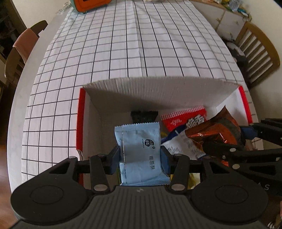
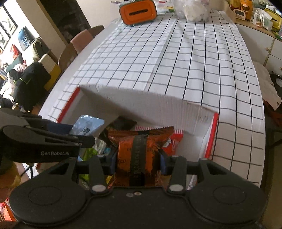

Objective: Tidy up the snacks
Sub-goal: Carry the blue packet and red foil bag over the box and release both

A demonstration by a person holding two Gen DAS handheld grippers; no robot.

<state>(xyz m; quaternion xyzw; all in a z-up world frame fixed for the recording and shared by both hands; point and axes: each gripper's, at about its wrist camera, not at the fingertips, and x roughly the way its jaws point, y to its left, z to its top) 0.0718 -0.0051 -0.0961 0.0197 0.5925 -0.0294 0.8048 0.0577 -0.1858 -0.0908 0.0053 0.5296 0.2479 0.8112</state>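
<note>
My left gripper (image 1: 140, 156) is shut on a stack of light blue snack packets (image 1: 141, 151) and holds it over the open white box with red edges (image 1: 80, 123). My right gripper (image 2: 137, 158) is shut on an orange-brown foil snack packet (image 2: 139, 151) over the same box (image 2: 210, 133). In the left wrist view the right gripper (image 1: 250, 139) comes in from the right with the foil packet (image 1: 216, 132). In the right wrist view the left gripper (image 2: 52, 137) comes in from the left with the blue packet (image 2: 86, 126). A red packet (image 1: 183, 118), a black packet (image 1: 143, 116) and a white-blue packet (image 1: 183, 144) lie in the box.
The box stands on a table with a white grid-pattern cloth (image 1: 134, 49). An orange-and-teal container (image 2: 138, 13) and a clear plastic bag (image 2: 193, 10) stand at the far end. Chairs stand on the left (image 1: 19, 52) and right (image 1: 257, 52). A cluttered cabinet (image 2: 260, 17) is at far right.
</note>
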